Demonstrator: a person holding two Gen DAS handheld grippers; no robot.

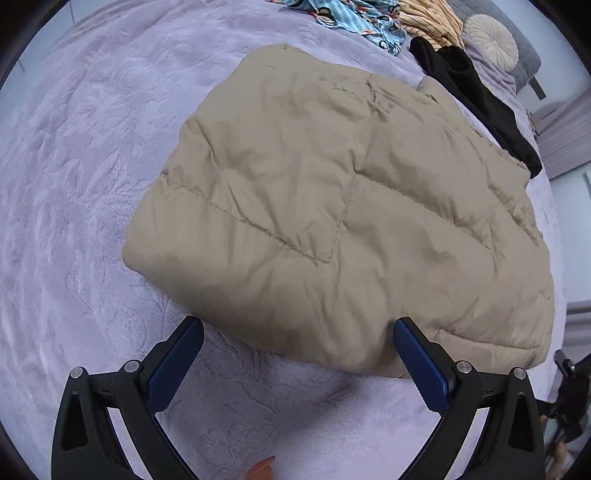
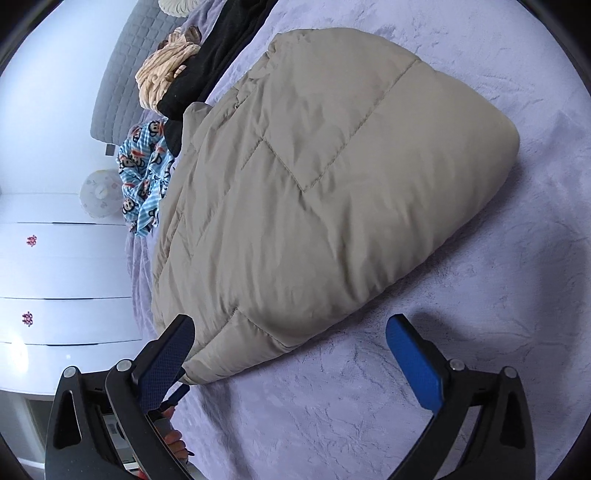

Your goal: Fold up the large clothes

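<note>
While the folded tan jacket (image 1: 332, 206) lies on the bed (image 1: 92, 184) (lilac cover), both hand-held grippers, left (image 1: 297, 332) and right (image 2: 290, 328), gape empty.

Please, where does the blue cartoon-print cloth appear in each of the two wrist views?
Left wrist view: the blue cartoon-print cloth lies at the top edge, beyond the beige padded jacket.
Right wrist view: the blue cartoon-print cloth is at middle left, beside the jacket.
Shared landmark: the black garment next to the cloth.

Both wrist views close above jacket (image 1: 332, 206)
</note>
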